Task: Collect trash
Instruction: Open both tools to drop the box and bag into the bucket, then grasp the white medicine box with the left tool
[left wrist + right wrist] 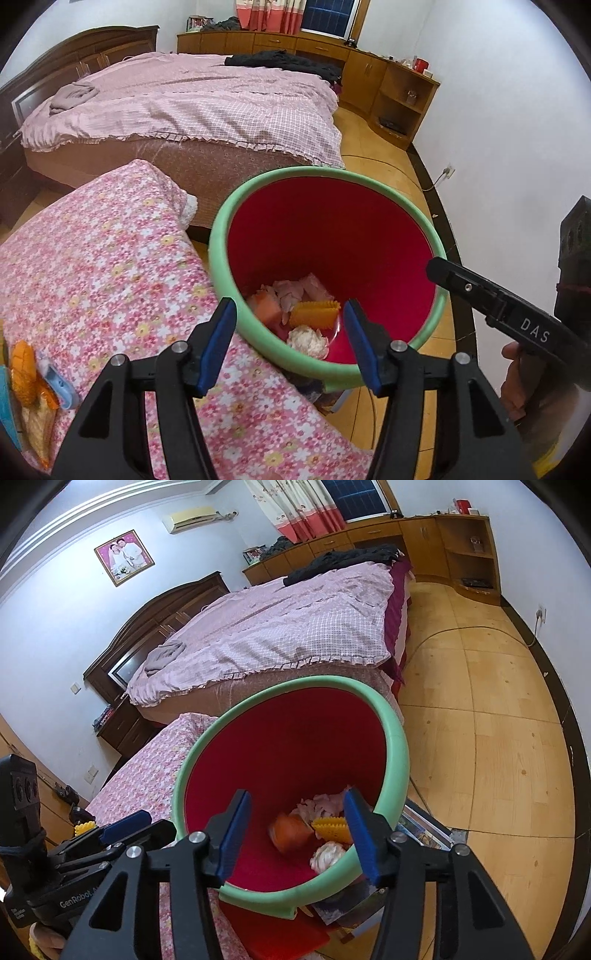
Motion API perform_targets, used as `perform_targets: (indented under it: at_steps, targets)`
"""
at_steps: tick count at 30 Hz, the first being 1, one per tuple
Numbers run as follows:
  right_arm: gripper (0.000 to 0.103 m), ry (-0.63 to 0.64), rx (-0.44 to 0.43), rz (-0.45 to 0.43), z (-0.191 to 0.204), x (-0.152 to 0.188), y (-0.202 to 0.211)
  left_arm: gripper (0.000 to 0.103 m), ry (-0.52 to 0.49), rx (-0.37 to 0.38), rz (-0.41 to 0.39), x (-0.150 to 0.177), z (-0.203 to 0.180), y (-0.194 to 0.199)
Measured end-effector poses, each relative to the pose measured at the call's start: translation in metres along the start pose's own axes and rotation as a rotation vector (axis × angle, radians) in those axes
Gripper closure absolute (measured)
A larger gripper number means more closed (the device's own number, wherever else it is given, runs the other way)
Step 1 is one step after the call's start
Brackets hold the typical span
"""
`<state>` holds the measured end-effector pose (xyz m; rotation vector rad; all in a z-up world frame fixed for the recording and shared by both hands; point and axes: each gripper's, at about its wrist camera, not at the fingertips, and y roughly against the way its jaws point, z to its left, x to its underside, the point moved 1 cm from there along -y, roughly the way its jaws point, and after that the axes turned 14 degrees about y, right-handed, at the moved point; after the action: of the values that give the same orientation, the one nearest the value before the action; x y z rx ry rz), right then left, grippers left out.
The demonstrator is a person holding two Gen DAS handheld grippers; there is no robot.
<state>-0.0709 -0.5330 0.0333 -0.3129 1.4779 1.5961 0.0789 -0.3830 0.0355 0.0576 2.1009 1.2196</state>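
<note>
The left claw (290,345) hangs spread wide above the near rim of the round red plastic bin with a mint-green rim (225,229), its blue-padded fingers (218,347) holding nothing and touching nothing. The right claw (295,834) is likewise wide apart and empty over the same bin (399,738). Inside the bin's bottom lie the collected scraps: an orange chunk (264,308), a yellow ridged wrapper (316,314), pale pink crumpled tissue (299,288) and a whitish peeled-fruit ball (308,341). The bin stands just beside the bench draped in pink floral cloth (110,266). On that cloth, at the far left edge, rest an orange-yellow snack packet (24,373) and a small blue-and-white item (59,386).
</note>
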Motion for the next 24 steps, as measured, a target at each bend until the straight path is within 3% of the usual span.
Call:
perform_targets:
  at_steps: [8, 24]
  targets:
    - [0.045, 0.013, -0.023, -0.014, 0.021, 0.005, 0.016, 0.043, 0.05, -0.032, -0.023, 0.011, 0.024, 0.027]
    - [0.041, 0.07, -0.114, -0.005, 0.087, 0.016, 0.022, 0.043, 0.222, -0.171, -0.128, 0.025, 0.119, 0.098]
